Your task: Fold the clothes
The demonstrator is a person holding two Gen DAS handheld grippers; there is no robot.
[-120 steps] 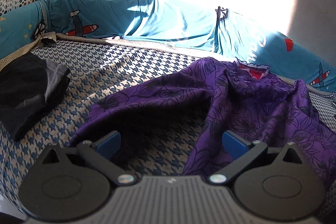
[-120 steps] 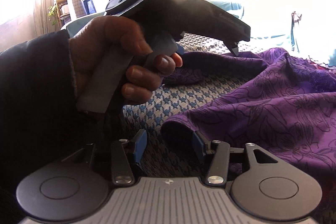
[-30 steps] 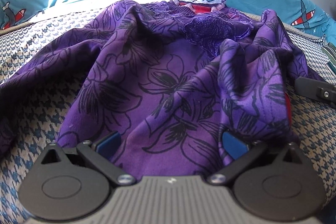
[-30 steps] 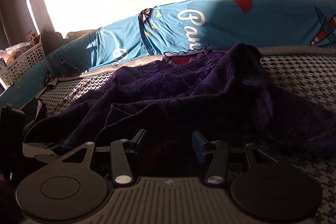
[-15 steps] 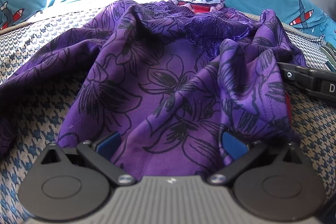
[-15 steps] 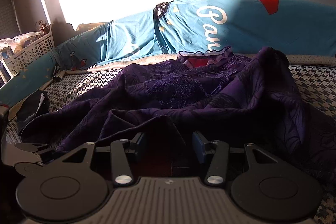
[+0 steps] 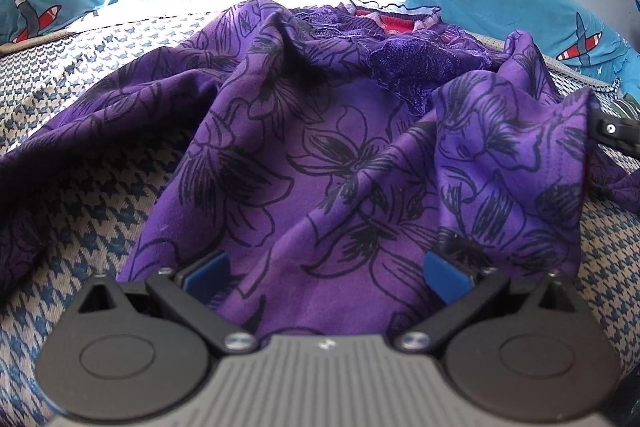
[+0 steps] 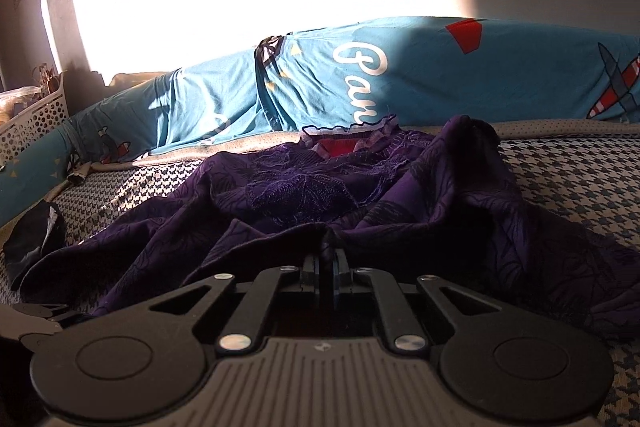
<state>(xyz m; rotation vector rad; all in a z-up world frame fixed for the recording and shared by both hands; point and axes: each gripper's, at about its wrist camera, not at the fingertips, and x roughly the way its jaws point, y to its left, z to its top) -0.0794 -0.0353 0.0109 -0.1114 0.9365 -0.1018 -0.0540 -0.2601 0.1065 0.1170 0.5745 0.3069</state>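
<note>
While the left tool gapes over the purple dress (crumpled), the right tool pinches its edge.

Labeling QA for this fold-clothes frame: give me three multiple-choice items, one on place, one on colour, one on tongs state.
1. Where does the purple floral garment lie?
A. on the houndstooth bed cover
B. in the white basket
C. on the floor

2. What colour shows at the garment's neckline?
A. green
B. red
C. yellow

3. How do the tongs stand?
A. both open
B. left tongs shut, right tongs open
C. left open, right shut on the garment

Answers:
1. A, the cloth spreads over the blue-and-cream check.
2. B, a red patch with a pale frilled edge sits at the top.
3. C, the left wrist view shows blue pads wide apart over the fabric; the right wrist view shows the pads together with a fold pinched between them.
</note>
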